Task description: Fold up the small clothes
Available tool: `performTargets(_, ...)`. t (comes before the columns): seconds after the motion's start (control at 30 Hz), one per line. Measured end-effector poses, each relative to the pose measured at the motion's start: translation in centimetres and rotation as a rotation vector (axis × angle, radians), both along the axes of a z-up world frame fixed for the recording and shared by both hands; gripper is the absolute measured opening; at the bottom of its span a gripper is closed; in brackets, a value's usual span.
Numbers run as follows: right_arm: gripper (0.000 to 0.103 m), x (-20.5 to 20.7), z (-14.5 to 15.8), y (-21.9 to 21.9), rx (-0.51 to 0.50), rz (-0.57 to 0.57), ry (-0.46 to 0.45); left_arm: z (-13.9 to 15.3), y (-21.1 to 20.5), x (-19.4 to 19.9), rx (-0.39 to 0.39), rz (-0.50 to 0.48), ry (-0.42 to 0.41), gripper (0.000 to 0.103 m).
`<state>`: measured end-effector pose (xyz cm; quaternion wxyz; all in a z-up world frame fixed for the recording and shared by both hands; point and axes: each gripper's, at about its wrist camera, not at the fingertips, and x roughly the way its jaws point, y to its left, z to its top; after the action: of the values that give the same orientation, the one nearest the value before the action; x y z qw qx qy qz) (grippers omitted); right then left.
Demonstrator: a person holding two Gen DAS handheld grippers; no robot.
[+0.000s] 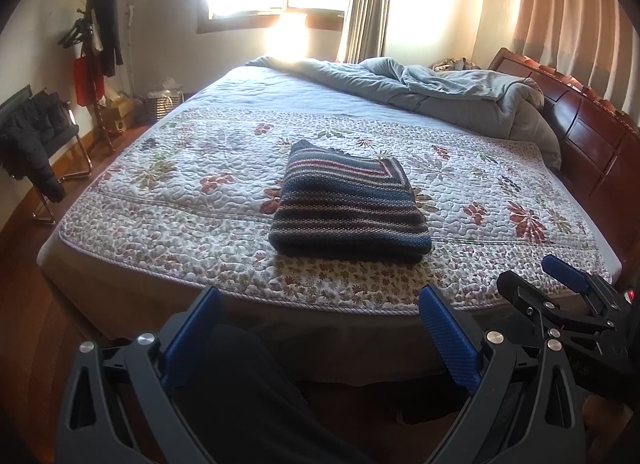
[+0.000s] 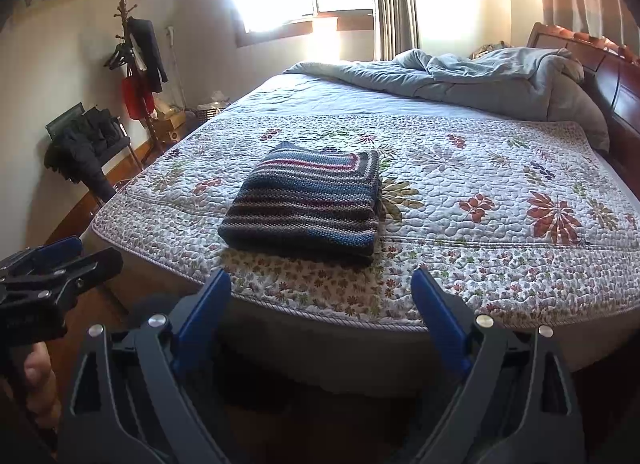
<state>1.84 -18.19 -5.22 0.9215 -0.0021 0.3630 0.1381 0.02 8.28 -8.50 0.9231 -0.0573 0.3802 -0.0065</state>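
The bed [image 1: 160,191] fills my view, its floral quilt [image 2: 500,232] spread flat, a rumpled grey duvet [image 1: 460,91] at the headboard end. Near the foot edge lies the striped knit [image 1: 348,203], already a squared stack. My left gripper [image 1: 320,328] and right gripper [image 2: 320,304] hover off the edge, both spread wide, holding nothing. I judge only neatening remains: press corners gently, without dragging layers.

Open quilted bed [image 1: 192,199] surface on all sides of the folded striped sweater [image 1: 348,207], rumpled grey duvet [image 1: 460,95] blocking the far side, wooden headboard [image 1: 592,135] walling the right edge
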Motion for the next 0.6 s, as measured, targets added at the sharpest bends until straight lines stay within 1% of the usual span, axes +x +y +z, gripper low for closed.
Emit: performTargets(0.6,0.091,0.71,-0.61,0.00,0.000,-0.002,0.010,-0.41,-0.29,0.58,0.029,0.004,-0.005,0.099)
